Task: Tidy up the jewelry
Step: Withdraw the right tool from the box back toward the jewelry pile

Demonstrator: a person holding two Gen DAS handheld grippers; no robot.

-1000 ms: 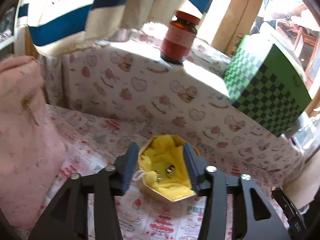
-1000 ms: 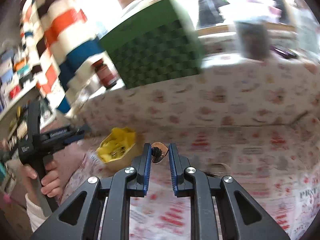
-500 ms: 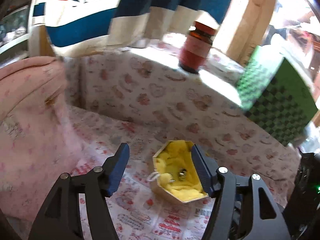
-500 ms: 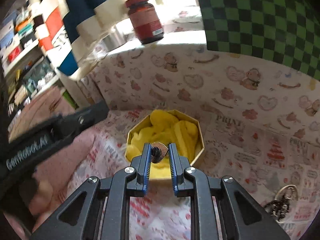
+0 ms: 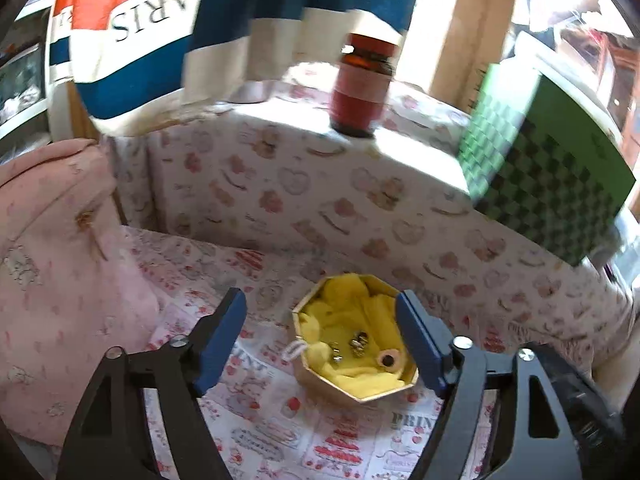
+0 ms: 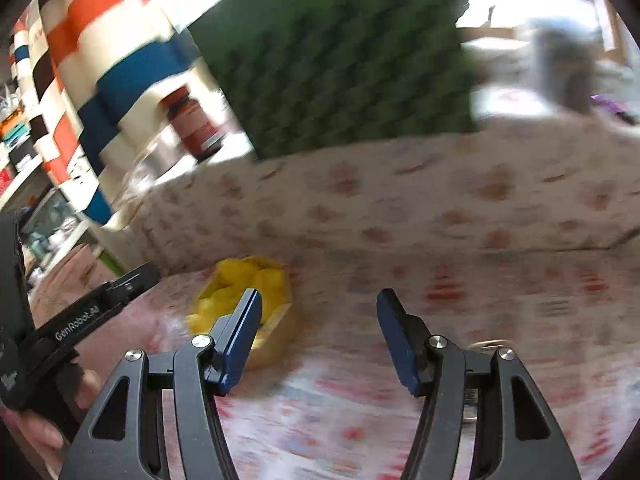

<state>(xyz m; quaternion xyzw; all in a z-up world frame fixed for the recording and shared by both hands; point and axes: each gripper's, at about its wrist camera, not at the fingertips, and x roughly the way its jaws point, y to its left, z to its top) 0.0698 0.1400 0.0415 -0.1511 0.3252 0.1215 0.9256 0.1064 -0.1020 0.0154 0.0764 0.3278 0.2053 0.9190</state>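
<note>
The left gripper (image 5: 320, 334) is released, its fingers (image 5: 222, 334) spread wide. The octagonal jewelry box (image 5: 354, 390) sits on the patterned counter (image 5: 256, 412) between them, nearer the right finger than the left; whether that finger touches the rim I cannot tell. Inside, on the yellow lining (image 5: 352, 304), lie a few small metallic pieces (image 5: 358, 342) and, toward the right finger, a pale ring-shaped piece (image 5: 389, 359). A white cord loop (image 5: 294, 349) hangs over the rim on the left-finger side.

The right gripper (image 6: 318, 336) is also released and holds nothing. Its view is blurred; the box (image 6: 244, 292) shows partly behind and beyond its left finger, and the left gripper's body (image 6: 88, 312) lies farther out on that side. Just past the right finger, something ring-like (image 6: 486, 345) lies on the counter, too smeared to identify.

My reading: a piece appears to be already deposited, and the step in hand is fetching the next one. That calls for bringing the right fingers over the remaining item, settling so the view steadies, and closing gently on a thin edge, while the left fingers brace the light box against sliding.
</note>
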